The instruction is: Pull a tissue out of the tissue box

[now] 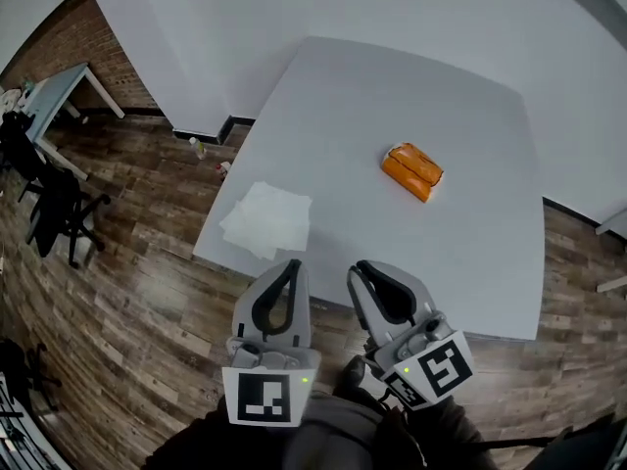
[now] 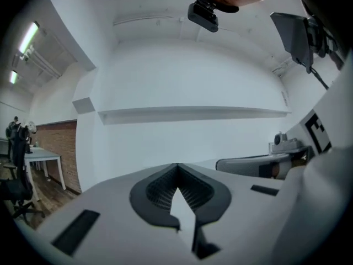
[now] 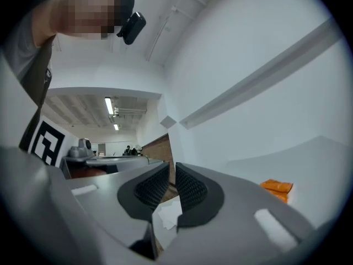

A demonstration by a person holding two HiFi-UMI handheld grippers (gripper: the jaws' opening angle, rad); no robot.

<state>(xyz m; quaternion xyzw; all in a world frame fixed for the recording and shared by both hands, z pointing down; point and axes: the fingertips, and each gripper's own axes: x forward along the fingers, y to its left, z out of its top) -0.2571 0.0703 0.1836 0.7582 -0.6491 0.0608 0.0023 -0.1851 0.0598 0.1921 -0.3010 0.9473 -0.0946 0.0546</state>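
Note:
An orange tissue pack [image 1: 411, 170] lies on the white table [image 1: 470, 262], right of the middle. A pulled-out white tissue [image 1: 266, 219] lies flat by the table's left edge. Both grippers hang off the near edge, over the floor, apart from both things. My left gripper [image 1: 292, 264] is shut with nothing in it; in the left gripper view its tips [image 2: 177, 165] meet. My right gripper [image 1: 359, 268] holds nothing, and a narrow gap shows between its pads [image 3: 172, 167]. Through that gap the tissue [image 3: 168, 214] lies far off, and the orange pack [image 3: 277, 187] sits at the right.
Wooden floor surrounds the table. Black office chairs [image 1: 59, 213] and a pale desk [image 1: 61, 88] stand at the left by a brick wall. Small items [image 1: 199, 148] lie on the floor beside the white wall. A person's dark sleeves show at the bottom.

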